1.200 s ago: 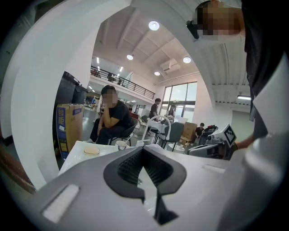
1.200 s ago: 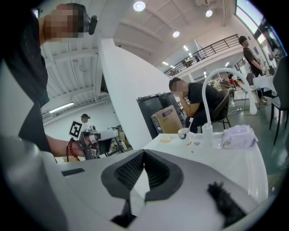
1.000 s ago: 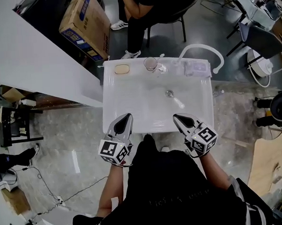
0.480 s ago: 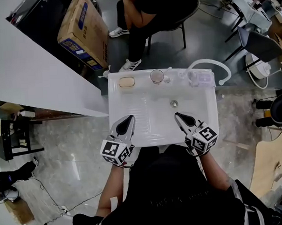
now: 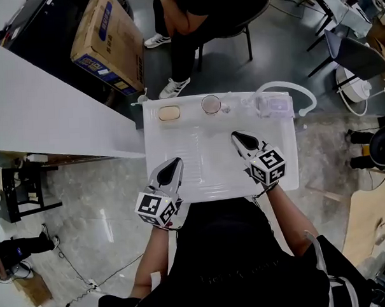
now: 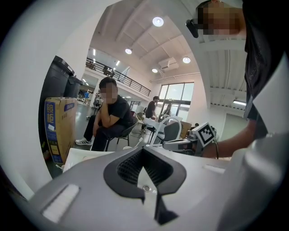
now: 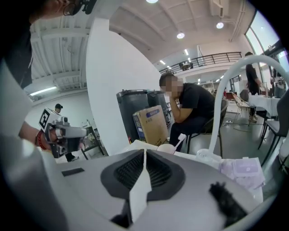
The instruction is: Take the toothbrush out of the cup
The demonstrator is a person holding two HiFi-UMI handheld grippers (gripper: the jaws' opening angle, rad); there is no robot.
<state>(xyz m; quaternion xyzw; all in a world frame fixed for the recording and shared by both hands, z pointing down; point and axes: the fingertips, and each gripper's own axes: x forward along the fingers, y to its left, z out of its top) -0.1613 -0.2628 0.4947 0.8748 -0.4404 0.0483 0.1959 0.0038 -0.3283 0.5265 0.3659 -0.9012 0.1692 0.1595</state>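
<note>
- a white rectangular washbasin is seen from above, directly in front of the person holding the grippers.
- along its far rim a beige oval bar of soap, a round clear cup and a translucent folded plastic pouch are lined up from left to right; a white curved hose arches over the far right corner.
- the white toothbrush is seen in the right gripper view standing tilted in the cup, with its head poking up above the rim.
- the left gripper is held over the near left part of the washbasin; in its own view the two black ribbed pads are pressed together at their tips, with nothing caught between them.
- the right gripper is held further in, over the middle of the washbasin, and is pointed towards the far rim; it is near the cup but clearly apart from it.
- its jaws are likewise closed on each other, and nothing is held in them.
- beyond the washbasin a brown cardboard box with blue print is set on the grey floor, and a seated person in black clothes is seen on a dark chair.
</note>
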